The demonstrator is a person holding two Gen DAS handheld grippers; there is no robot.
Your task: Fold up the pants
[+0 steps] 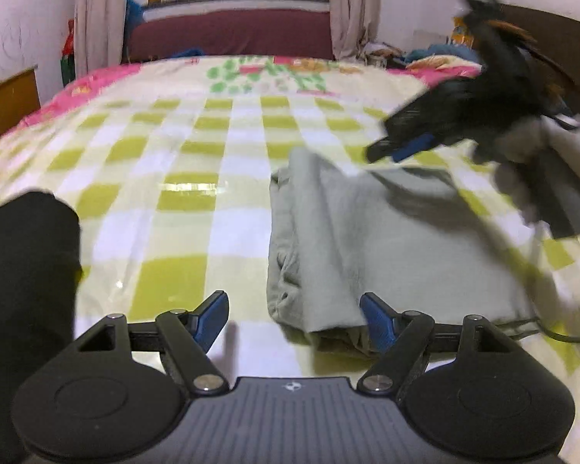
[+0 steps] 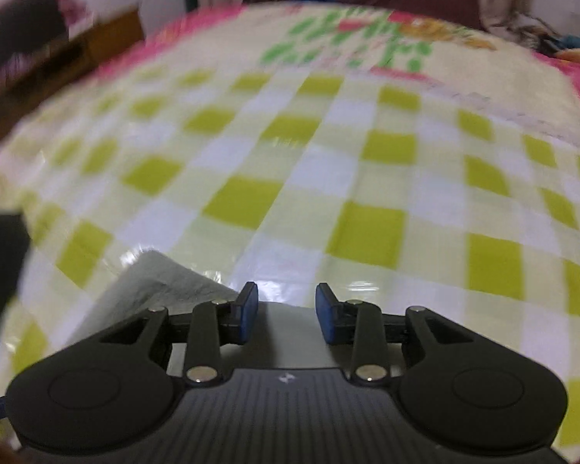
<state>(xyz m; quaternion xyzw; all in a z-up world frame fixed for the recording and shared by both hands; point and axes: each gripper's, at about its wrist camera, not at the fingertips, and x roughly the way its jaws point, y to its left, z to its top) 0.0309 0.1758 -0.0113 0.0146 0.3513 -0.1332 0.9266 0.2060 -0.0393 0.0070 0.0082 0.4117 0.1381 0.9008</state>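
Note:
The grey pants (image 1: 371, 243) lie folded in a long stack on the checked bedcover (image 1: 181, 162), right of centre in the left wrist view. My left gripper (image 1: 294, 321) is open at the near end of the pants, its right finger (image 1: 375, 324) at the fabric edge, holding nothing. My right gripper (image 1: 402, 147) hovers blurred above the far right of the pants; it looks open. In the right wrist view my right gripper (image 2: 286, 315) is open and empty, with a corner of the pants (image 2: 166, 282) just below and to its left.
A dark red headboard (image 1: 232, 34) and window stand beyond the bed. A wooden cabinet (image 1: 7, 96) is at the left. Clothes (image 1: 433, 54) are piled at the far right. A black sleeve (image 1: 23, 270) fills the near left. A dark cord (image 1: 541, 328) trails by the pants.

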